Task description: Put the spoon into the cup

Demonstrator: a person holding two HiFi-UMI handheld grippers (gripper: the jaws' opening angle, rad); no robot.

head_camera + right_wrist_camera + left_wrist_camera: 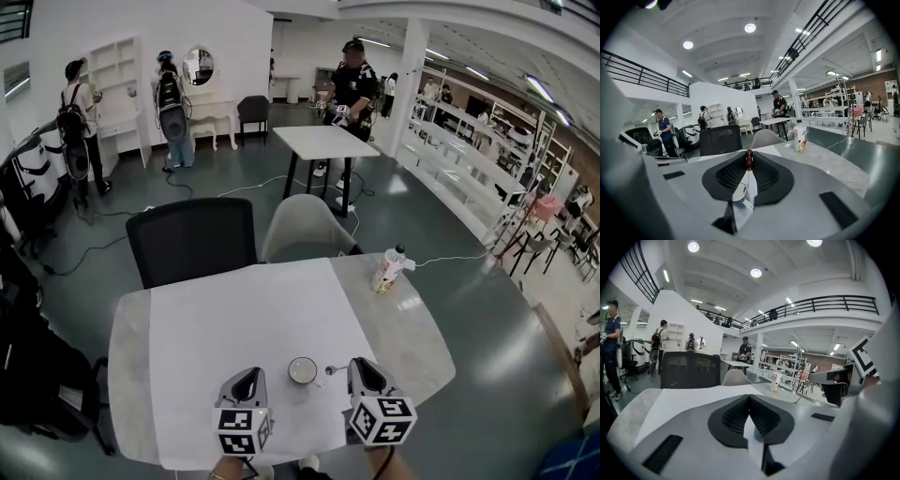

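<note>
Closest in, at six o'clock of the head view, both grippers hang over the table (234, 309). The left gripper (749, 397) is clenched on nothing. The right gripper (749, 156) pinches the spoon (749, 161) by its brown handle tip, and the spoon's bowl end sits at three o'clock of the cup (302, 370), just beside it. Thin, stiff and light, the spoon would likely pivot in so small a pinch. A hold further down the handle looks steadier.

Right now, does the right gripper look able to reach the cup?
Probably yes: the right gripper, jaws shut on the spoon, sits right beside the cup, with nothing between them.
</note>
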